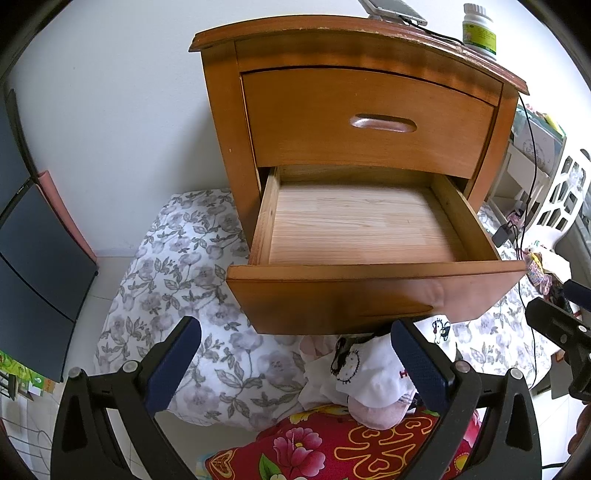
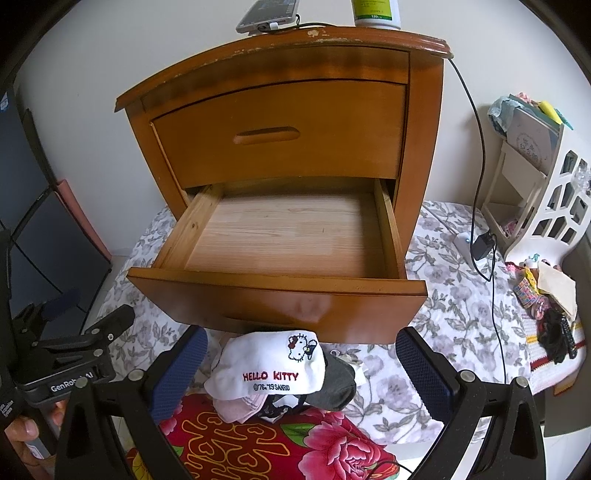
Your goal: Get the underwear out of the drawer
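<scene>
Drawer (image 2: 280, 236): lower one, pulled out, bare wood floor, nothing inside.
Underwear (image 2: 266, 373): heaped on the bedding just near of the drawer front, already outside.
Left gripper (image 1: 295, 365): released, jaws wide, holding nothing.
Right gripper (image 2: 299, 373): released, jaws wide around the heap, apparently not touching.
Risk: a lowered gripper could snag the heap or knock the overhanging drawer front.
Hidden: drawer's far corners under the upper drawer (image 2: 280, 133); how many garments cannot be told.

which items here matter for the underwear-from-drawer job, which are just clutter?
Job:
- open lower drawer, shows bare wood
- underwear pile on the bedding below it
- left gripper, right gripper, both open

Clutter:
- phone
- bottle
- charger
- white rack
</scene>
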`<state>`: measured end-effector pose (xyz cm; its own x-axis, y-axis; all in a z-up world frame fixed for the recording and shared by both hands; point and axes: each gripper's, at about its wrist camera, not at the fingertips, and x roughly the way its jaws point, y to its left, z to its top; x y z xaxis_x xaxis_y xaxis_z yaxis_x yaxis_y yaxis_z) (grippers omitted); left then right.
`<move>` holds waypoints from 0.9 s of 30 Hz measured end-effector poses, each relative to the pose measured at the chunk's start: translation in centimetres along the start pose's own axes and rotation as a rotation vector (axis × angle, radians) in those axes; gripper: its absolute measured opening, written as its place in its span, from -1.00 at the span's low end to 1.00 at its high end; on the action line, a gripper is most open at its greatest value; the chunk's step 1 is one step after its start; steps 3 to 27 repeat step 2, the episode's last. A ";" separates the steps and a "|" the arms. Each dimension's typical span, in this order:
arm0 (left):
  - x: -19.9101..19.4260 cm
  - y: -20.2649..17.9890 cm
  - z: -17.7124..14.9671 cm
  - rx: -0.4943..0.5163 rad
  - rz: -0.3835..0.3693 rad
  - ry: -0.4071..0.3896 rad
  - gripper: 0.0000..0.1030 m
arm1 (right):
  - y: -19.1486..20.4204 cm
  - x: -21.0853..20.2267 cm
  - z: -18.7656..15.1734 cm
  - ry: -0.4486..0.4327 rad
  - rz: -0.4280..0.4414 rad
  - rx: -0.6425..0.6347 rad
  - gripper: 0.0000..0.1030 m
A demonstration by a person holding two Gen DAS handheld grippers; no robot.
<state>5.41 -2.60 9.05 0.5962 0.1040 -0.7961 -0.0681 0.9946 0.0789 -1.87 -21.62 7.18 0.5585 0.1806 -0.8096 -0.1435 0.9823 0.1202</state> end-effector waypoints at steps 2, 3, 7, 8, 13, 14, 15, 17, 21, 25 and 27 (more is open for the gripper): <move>-0.1 0.0 0.0 -0.001 0.001 -0.002 0.99 | 0.0 0.0 0.0 0.000 0.000 0.001 1.00; -0.1 0.0 0.0 -0.001 0.001 -0.002 0.99 | 0.0 0.0 0.0 0.000 0.000 0.001 1.00; -0.1 0.0 0.0 -0.001 0.001 -0.002 0.99 | 0.0 0.0 0.0 0.000 0.000 0.001 1.00; -0.1 0.0 0.0 -0.001 0.001 -0.002 0.99 | 0.0 0.0 0.0 0.000 0.000 0.001 1.00; -0.1 0.0 0.0 -0.001 0.001 -0.002 0.99 | 0.0 0.0 0.0 0.000 0.000 0.001 1.00; -0.1 0.0 0.0 -0.001 0.001 -0.002 0.99 | 0.0 0.0 0.0 0.000 0.000 0.001 1.00; -0.1 0.0 0.0 -0.001 0.001 -0.002 0.99 | 0.0 0.0 0.0 0.000 0.000 0.001 1.00; -0.1 0.0 0.0 -0.001 0.001 -0.002 0.99 | 0.0 0.0 0.0 0.000 0.000 0.001 1.00; -0.1 0.0 0.0 -0.001 0.001 -0.002 0.99 | 0.0 0.0 0.0 0.000 0.000 0.001 1.00; -0.1 0.0 0.0 -0.001 0.001 -0.002 0.99 | 0.0 0.0 0.0 0.000 0.000 0.001 1.00; -0.1 0.0 0.0 -0.001 0.001 -0.002 0.99 | 0.0 0.0 0.0 0.000 0.000 0.001 1.00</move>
